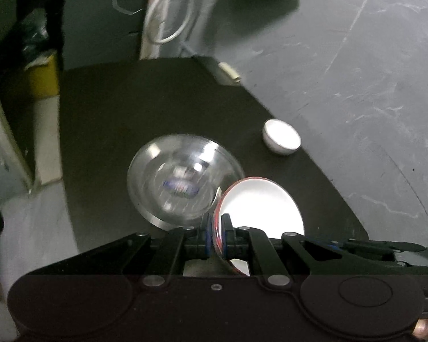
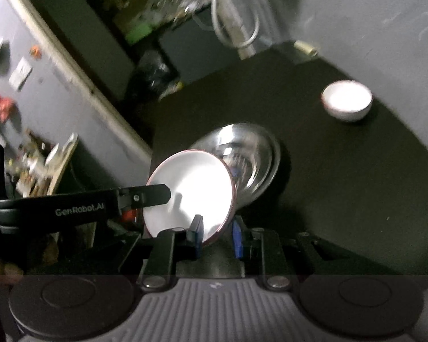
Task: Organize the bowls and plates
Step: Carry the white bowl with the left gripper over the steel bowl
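Left wrist view showed the left gripper [image 1: 217, 232] clamped on the red-rimmed white bowl [image 1: 264, 206]. Only the right wrist view showed the right gripper [image 2: 217, 235] also pinching its rim, tilted above the glass bowl [image 2: 251, 156] on the black table [image 2: 342, 199], well apart from a small white bowl [image 2: 346, 100].

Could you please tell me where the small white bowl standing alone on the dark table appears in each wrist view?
Left wrist view: the small white bowl sits right of centre, near the dark table edge, up and right of the clear glass bowl.
Right wrist view: it is in the upper right, beyond the same glass bowl.
Shared landmark: the glass bowl.
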The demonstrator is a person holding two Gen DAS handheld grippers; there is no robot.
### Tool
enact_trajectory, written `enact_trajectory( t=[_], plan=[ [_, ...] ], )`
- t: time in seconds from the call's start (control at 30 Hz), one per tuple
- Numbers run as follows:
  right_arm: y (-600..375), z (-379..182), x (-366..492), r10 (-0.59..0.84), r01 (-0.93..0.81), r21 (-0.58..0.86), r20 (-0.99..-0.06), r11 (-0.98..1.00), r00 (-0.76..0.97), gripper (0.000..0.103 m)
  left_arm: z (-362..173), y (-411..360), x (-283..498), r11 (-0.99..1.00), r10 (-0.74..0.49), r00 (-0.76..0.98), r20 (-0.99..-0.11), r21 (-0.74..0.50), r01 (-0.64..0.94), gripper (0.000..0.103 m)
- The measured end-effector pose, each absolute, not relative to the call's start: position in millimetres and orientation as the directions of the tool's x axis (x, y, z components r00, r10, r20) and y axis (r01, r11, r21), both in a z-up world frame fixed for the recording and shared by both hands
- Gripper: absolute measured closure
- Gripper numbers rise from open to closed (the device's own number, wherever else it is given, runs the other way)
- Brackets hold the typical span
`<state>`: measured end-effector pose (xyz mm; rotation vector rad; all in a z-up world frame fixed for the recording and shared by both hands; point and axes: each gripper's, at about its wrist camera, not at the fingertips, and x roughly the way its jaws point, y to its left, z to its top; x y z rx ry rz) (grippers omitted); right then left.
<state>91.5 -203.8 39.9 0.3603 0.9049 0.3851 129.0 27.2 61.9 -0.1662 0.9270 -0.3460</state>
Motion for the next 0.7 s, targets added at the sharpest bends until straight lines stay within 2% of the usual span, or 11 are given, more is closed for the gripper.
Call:
enact_trajectory(
  t=[0.3,0.7],
  plan=[
    [-174,32,79,0.454,-0.253,0.378,-0.776,0.890,0.437,0.078,23,47,99,0.936,-0.337,0.465,-0.819,-0.343,0.073,0.096],
    [-166,14,81,0.434,-0.244,0.369,-0.842,0.897,0.320,0.077,4,53,95,0.934,-0.344,0.402,-0.849,-0.355,0.050,0.094]
  ],
)
